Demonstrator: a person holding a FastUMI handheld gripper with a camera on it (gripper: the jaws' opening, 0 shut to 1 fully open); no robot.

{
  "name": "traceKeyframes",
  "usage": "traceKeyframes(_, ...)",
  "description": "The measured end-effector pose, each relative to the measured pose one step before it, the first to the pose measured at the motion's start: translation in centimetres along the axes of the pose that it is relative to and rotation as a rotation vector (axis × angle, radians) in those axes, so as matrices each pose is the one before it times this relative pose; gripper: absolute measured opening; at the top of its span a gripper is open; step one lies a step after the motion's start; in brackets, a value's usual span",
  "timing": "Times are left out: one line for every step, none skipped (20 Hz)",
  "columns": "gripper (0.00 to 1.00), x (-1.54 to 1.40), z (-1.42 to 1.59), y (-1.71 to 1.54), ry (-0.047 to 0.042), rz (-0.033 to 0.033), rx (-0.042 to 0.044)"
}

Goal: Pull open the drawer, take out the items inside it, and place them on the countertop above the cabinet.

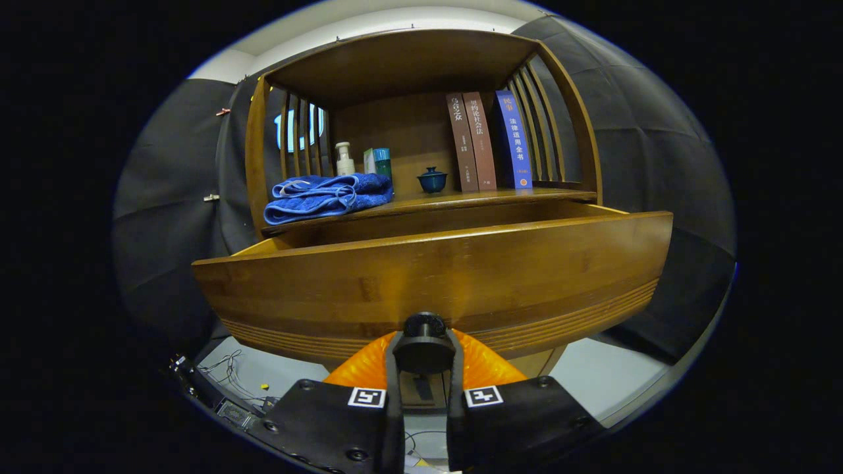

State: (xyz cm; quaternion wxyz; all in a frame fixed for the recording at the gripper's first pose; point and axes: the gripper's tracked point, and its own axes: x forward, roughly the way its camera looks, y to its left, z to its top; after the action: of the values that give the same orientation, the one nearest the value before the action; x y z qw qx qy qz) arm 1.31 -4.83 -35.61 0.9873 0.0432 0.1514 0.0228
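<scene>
The tongs [423, 352] were found clenched on the black drawer knob [425, 325], both fingers pressing its sides. The drawer [435, 276] was observed drawn out from the cabinet, its front lying crosswise directly ahead of the tongs. Its interior lay above and beyond the front panel, contents hidden. The countertop [461, 197], bearing a blue towel [326, 195], stood further beyond.

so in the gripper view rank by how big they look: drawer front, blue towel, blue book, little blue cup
1. drawer front, nearest the camera, knob between the tongs
2. blue towel
3. blue book
4. blue cup
</scene>
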Motion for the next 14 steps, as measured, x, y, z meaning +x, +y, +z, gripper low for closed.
traceKeyframes(0.29,-0.574,-0.338,0.034,0.00315,0.00390,-0.00485)
traceKeyframes(0.29,-0.436,-0.372,-0.067,0.00759,0.00066,-0.00156)
traceKeyframes(0.29,-0.460,-0.561,-0.055,0.00984,0.00024,0.00075)
traceKeyframes(0.29,-0.315,-0.081,-0.009,-0.00533,0.00272,-0.00155)
traceKeyframes(0.29,0.041,-0.186,0.086,-0.00292,0.00081,-0.01135)
traceKeyframes(0.29,-0.118,-0.035,-0.154,0.00997,-0.00251,-0.00853)
traceKeyframes(0.29,-0.032,0.098,-0.011,0.00511,-0.00221,-0.00312)
traceKeyframes(0.29,0.110,-0.081,0.119,0.00599,-0.00001,-0.01101)
traceKeyframes(0.41,-0.277,0.217,0.105,0.00859,0.00431,-0.01403)
traceKeyframes(0.52,-0.445,0.038,-0.154,-0.00227,-0.00075,-0.00879)
traceKeyframes(0.64,-0.337,0.445,0.080,-0.00384,0.00474,-0.01157)
traceKeyframes(0.76,-0.367,-0.039,0.112,0.01338,0.01021,-0.01104)
traceKeyframes(0.88,-0.287,-0.011,-0.096,0.01867,0.00094,-0.00902)
traceKeyframes(0.99,-1.209,0.746,-0.364,0.00355,-0.00613,-0.00459)
